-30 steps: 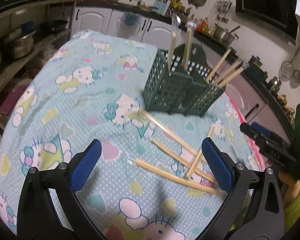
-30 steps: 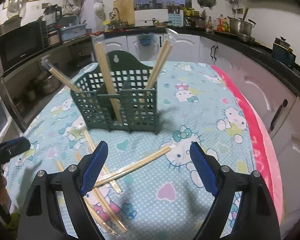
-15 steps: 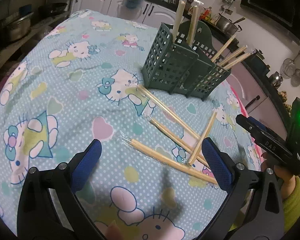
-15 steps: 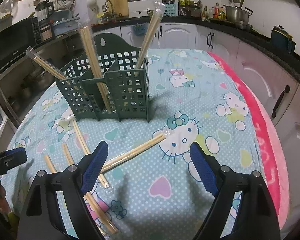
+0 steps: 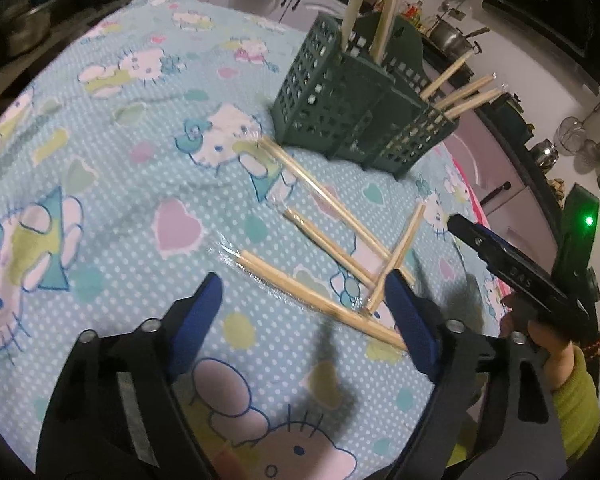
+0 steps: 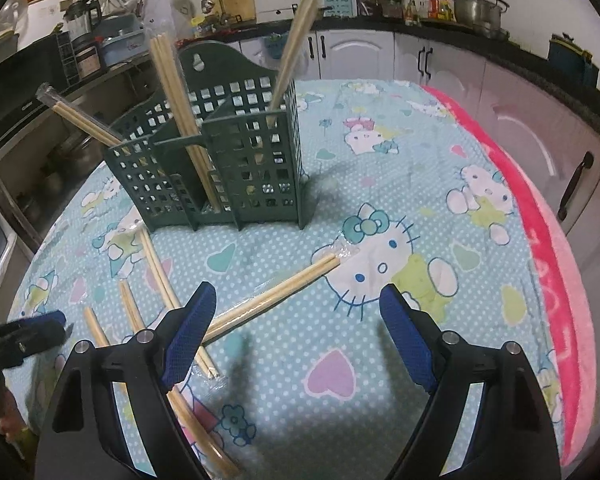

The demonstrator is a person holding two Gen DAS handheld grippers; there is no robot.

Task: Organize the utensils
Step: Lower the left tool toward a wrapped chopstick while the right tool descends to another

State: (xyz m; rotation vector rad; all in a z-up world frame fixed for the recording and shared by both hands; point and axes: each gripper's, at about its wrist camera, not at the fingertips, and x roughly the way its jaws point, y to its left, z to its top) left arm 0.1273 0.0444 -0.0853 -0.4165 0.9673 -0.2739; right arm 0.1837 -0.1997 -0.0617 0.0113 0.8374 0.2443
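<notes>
**Wrapped chopsticks lie crosswise under two spread grippers**

Four wrapped chopstick pairs lie loose on the cloth-covered worktop (image 6: pixel 480 152), on its near side in front of the green caddy (image 6: pixel 220 168), which already holds several pairs upright or leaning.

The left gripper (image 5: pixel 308 320) is spread wide and holds nothing. Just beyond its fingertips lies the nearest chopstick pair (image 5: pixel 320 298), its long axis running slantwise across the gap, one end near the right finger. This gripper looks the nearer to that pair, and its fingers would need turning to close across the sticks, not along them.

The right gripper (image 6: pixel 300 332) is likewise spread and empty. The angled chopstick pair (image 6: pixel 276 294) runs from beside its left finger up toward the middle of the worktop, crossing over another pair's end. A slight shift left would likely bring that pair between the fingers.
</notes>
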